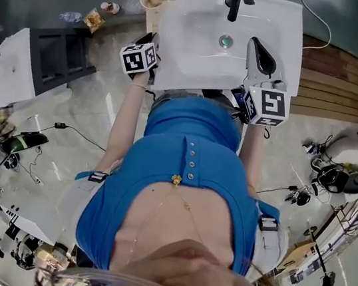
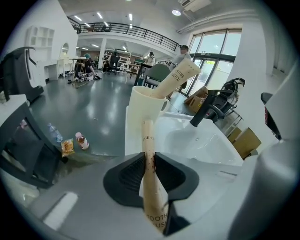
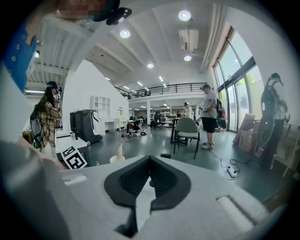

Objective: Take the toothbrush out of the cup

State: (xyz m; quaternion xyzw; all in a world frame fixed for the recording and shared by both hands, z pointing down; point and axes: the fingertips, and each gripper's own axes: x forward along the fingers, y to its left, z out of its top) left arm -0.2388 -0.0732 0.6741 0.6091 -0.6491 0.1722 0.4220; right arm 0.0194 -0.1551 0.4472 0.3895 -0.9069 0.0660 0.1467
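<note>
My left tool (image 2: 149,161) is clamped on a wrapped toothbrush (image 2: 148,138) already outside the cup (image 2: 138,117), a second toothbrush (image 2: 180,77) leans in it, and my right tool (image 3: 149,176) is closed, empty.

Left tongs (image 2: 149,172) gripping, right tongs (image 3: 149,180) closed

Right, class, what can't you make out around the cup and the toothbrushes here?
Cup inside: left gripper view, its wall hides it.
Bristles of the held toothbrush: paper wrapper covers them.
Wrapper print: lower end cut off by the left gripper.
Cup in right gripper view: too small.
</note>
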